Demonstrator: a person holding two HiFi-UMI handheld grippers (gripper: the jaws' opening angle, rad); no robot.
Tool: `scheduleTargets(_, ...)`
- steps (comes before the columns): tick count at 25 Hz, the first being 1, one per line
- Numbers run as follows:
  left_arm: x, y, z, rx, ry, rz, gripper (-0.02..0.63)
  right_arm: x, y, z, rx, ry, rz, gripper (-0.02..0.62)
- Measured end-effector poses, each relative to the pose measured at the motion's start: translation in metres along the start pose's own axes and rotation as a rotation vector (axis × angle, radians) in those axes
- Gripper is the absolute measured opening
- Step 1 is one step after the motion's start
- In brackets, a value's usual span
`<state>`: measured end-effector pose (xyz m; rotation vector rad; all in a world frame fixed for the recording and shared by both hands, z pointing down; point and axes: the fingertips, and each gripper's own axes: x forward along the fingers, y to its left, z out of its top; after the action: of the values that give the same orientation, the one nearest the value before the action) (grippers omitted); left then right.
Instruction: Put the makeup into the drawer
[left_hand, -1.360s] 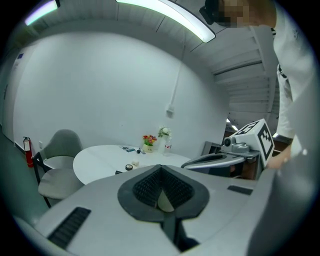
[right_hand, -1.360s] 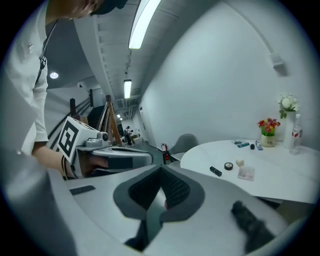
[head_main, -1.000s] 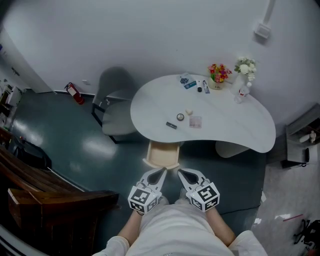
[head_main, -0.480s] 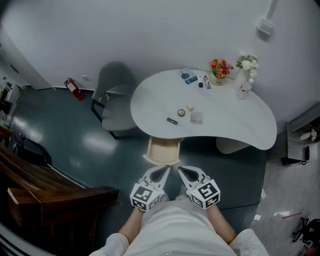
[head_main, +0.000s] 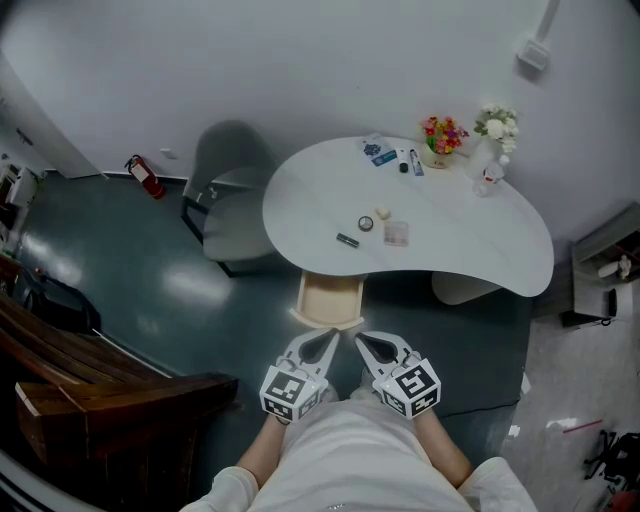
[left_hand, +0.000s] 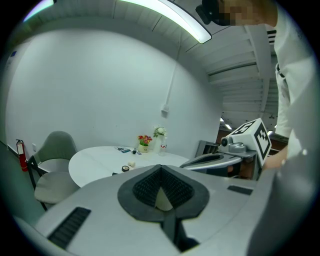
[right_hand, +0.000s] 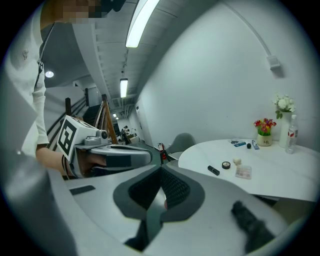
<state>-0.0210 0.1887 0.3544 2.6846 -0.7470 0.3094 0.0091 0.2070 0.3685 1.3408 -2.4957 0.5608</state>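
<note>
One grey chair (head_main: 228, 200) stands at the left end of the white table (head_main: 480, 255). Short of the table's near edge, the left gripper (head_main: 326, 341) hangs with its fingers pressed together on nothing. An open cream drawer (head_main: 328, 302) juts out from under that near edge. The right gripper (head_main: 362, 342), also short of the table, is likewise closed and empty. Near the table's middle lie the makeup pieces: a black tube (head_main: 347, 240), a round compact (head_main: 367, 224), a small pale lump (head_main: 382, 213) and a clear case (head_main: 396, 234). Red flowers (head_main: 444, 134) sit at the table's far edge.

Makeup (head_main: 367, 224) on table (head_main: 470, 245), drawer (head_main: 330, 301) seemingly beneath.
</note>
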Motion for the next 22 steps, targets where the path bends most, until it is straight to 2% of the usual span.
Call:
scheduleTargets(15, -0.021, 0.032, -0.005, -0.005, 0.0, -0.055, 0.008, 0.034, 0.022, -0.005, -0.003, 0.036, -0.086, 0.015)
scheduleTargets(22, -0.021, 0.049, -0.011, -0.025, 0.015, -0.019, 0.008, 0.05, 0.013, -0.004, -0.005, 0.052, -0.072, 0.015)
